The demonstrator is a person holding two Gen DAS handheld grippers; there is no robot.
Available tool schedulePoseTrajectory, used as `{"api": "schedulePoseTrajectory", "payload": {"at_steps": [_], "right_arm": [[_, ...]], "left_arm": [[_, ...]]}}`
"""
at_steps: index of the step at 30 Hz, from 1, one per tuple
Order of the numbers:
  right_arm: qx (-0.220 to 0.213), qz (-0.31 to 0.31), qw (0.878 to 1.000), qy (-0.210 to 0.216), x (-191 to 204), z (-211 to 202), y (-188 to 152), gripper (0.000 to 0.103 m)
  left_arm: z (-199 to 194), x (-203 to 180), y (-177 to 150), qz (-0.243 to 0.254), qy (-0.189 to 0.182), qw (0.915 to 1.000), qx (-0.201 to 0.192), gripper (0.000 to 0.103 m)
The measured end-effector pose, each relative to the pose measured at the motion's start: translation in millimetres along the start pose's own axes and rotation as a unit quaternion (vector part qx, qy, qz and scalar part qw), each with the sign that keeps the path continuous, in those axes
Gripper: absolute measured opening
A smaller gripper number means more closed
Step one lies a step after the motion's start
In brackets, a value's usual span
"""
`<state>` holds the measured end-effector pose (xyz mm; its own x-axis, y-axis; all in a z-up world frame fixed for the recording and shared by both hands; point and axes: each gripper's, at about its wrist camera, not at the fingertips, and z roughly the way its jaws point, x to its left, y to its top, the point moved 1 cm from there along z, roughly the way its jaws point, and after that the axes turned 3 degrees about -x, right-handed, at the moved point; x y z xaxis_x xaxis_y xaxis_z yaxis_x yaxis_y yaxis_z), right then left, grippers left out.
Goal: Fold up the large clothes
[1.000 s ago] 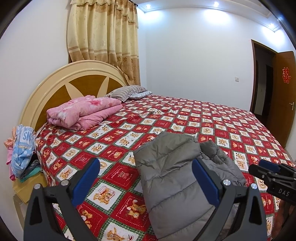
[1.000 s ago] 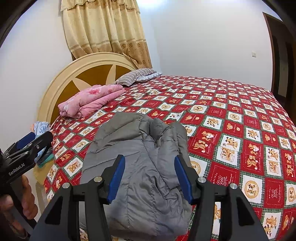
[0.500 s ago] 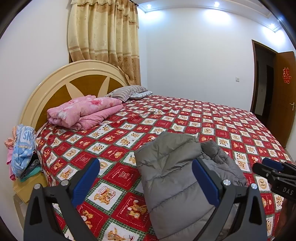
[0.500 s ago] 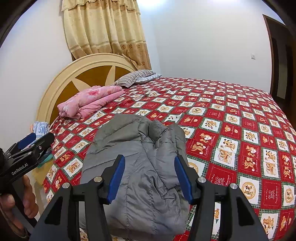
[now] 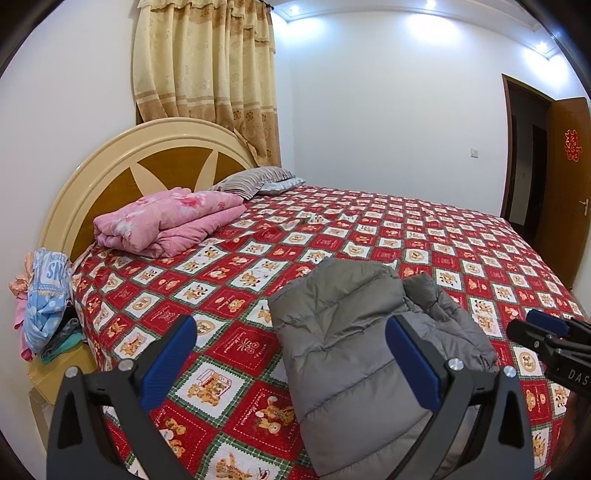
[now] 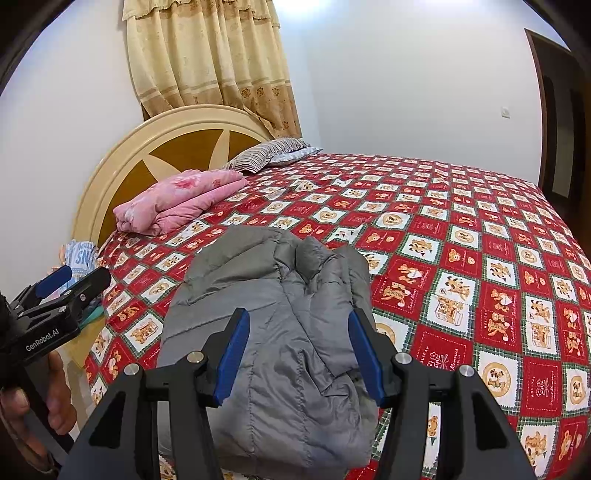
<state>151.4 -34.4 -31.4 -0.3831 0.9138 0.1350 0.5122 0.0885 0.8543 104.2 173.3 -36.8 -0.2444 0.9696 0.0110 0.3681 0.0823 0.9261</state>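
Right wrist only: hand (image 6: 33, 398) lower left; left gripper (image 5: 291, 360), right gripper (image 6: 297, 352) both released above grey jacket (image 6: 273, 332)

Bright, even light from ceiling spotlights (image 5: 430, 4); glare on white wall (image 5: 388, 92); sharp focus; fisheye-bent, dark corners.

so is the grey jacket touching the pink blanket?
Apart. In the left wrist view, bare red bedspread separates the grey jacket from the pink blanket.
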Motion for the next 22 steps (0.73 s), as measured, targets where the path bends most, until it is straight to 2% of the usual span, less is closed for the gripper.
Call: {"api": "schedulePoseTrajectory", "payload": {"at_steps": [22], "right_arm": [[-0.001, -0.005, 1.0, 0.0, 5.0, -2.0, 0.5, 0.056]], "left_arm": [[7.9, 5.3, -1.3, -0.006, 0.006, 0.9997, 0.025, 0.103]]}}
